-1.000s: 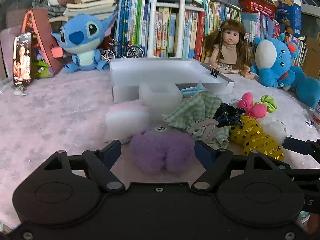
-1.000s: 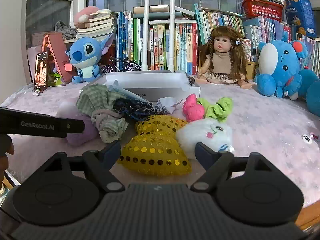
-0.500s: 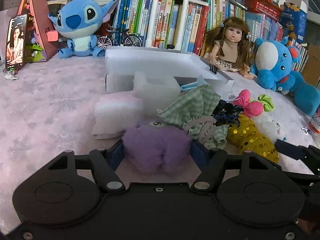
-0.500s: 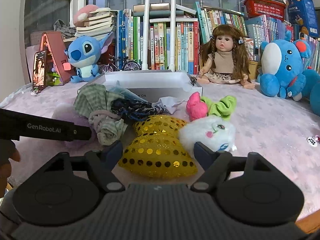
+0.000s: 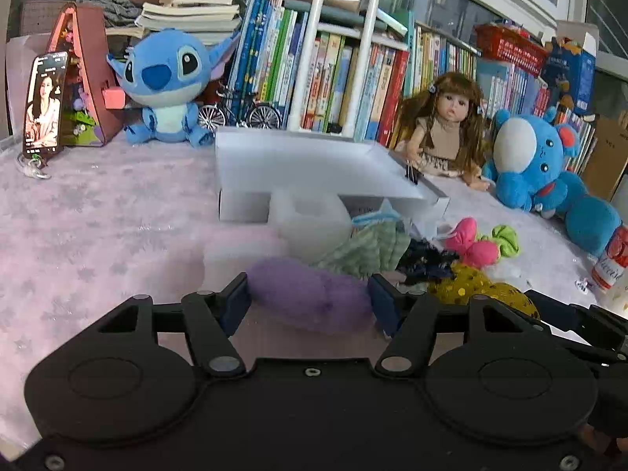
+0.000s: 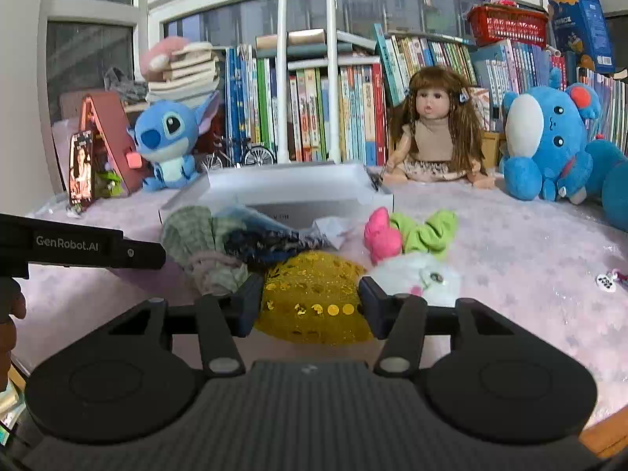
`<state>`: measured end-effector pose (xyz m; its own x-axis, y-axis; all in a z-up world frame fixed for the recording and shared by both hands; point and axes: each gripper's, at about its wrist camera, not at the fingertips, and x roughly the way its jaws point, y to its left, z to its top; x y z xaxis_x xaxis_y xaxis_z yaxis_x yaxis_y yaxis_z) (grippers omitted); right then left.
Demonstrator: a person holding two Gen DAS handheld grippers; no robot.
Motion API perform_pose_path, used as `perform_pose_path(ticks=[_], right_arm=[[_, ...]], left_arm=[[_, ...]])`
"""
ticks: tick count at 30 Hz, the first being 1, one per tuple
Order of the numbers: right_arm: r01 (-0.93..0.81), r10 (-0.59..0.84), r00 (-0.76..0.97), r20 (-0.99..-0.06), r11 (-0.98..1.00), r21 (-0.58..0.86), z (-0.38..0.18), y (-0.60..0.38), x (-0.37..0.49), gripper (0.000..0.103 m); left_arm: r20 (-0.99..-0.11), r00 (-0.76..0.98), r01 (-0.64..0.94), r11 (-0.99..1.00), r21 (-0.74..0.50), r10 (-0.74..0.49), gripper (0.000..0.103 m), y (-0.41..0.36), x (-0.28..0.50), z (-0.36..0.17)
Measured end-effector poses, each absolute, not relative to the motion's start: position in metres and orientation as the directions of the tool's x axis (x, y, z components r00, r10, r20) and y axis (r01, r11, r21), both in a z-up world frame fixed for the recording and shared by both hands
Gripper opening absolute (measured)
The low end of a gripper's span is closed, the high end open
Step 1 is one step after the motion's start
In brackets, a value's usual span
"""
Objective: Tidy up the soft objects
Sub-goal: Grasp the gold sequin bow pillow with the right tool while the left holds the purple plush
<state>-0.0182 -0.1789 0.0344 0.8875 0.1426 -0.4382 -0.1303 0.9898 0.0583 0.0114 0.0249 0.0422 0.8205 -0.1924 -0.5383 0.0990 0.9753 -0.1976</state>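
Observation:
A fluffy purple plush (image 5: 310, 292) lies between the fingers of my left gripper (image 5: 310, 304); its jaws are closing and both pads press on the plush's ends. My right gripper (image 6: 310, 306) has its jaws closing on a gold sequin pouch (image 6: 310, 286), which its pads squeeze. Just beyond lie a green checked cloth (image 6: 188, 231), a dark scrunchie (image 6: 259, 243), a pink soft piece (image 6: 380, 231), a green scrunchie (image 6: 428, 227) and a white plush (image 6: 424, 274). An open white box (image 5: 243, 208) stands behind the pile on the pink rug.
A blue Stitch toy (image 5: 165, 86), a doll (image 5: 443, 125) and a blue plush (image 5: 530, 157) sit in front of a row of books. A phone (image 5: 43, 102) leans at the far left. A bottle (image 5: 612, 263) stands at the right edge.
Both grippers' fingers have drawn in from wide open, the left onto the purple plush and the right onto the gold sequin pouch. The left view has tipped up a little.

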Motion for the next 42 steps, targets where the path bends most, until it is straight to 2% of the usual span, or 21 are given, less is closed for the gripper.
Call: perform_pose_path(ticks=[22,23,25,26,28,31,32,33,39,42], right_arm=[[-0.152,0.175,0.922,-0.346,0.984,0.093,0.061,-0.188,-0.017,0.050],[-0.151,0.175,0.925,-0.338,0.984,0.094,0.063,-0.189,-0.017,0.049],[-0.148,0.171,0.932,-0.321,0.984,0.097,0.067,-0.190,-0.017,0.029],[-0.145,0.168,0.935,-0.311,0.985,0.097,0.069,-0.191,-0.017,0.025],[-0.125,0.146,0.941,-0.305,0.988,0.089,0.072,-0.192,-0.015,0.025],[-0.109,0.136,0.938,-0.319,0.989,0.102,0.072,-0.196,-0.010,0.028],[-0.107,0.139,0.934,-0.330,0.988,0.112,0.071,-0.198,-0.008,0.033],[-0.115,0.148,0.927,-0.344,0.987,0.115,0.069,-0.200,-0.008,0.044],[-0.186,0.197,0.875,-0.442,0.980,0.068,0.046,-0.200,-0.020,0.075],[-0.216,0.190,0.854,-0.484,0.976,0.003,0.038,-0.194,-0.023,0.081]], left_arm=[[-0.505,0.843,0.091,0.974,-0.208,-0.187,0.062,0.038,0.014,0.060],[-0.500,0.846,0.093,0.974,-0.205,-0.186,0.062,0.039,0.016,0.062],[-0.487,0.855,0.094,0.976,-0.195,-0.180,0.062,0.040,0.017,0.067],[-0.482,0.858,0.094,0.977,-0.193,-0.178,0.062,0.041,0.018,0.069],[-0.477,0.860,0.096,0.975,-0.200,-0.183,0.062,0.041,0.021,0.072],[-0.479,0.856,0.096,0.971,-0.220,-0.193,0.062,0.043,0.024,0.073],[-0.481,0.856,0.094,0.971,-0.219,-0.191,0.062,0.043,0.024,0.073],[-0.482,0.855,0.094,0.972,-0.215,-0.189,0.062,0.042,0.024,0.072],[-0.505,0.842,0.091,0.973,-0.213,-0.190,0.062,0.042,0.024,0.065],[-0.505,0.842,0.091,0.973,-0.212,-0.189,0.062,0.042,0.024,0.063]])
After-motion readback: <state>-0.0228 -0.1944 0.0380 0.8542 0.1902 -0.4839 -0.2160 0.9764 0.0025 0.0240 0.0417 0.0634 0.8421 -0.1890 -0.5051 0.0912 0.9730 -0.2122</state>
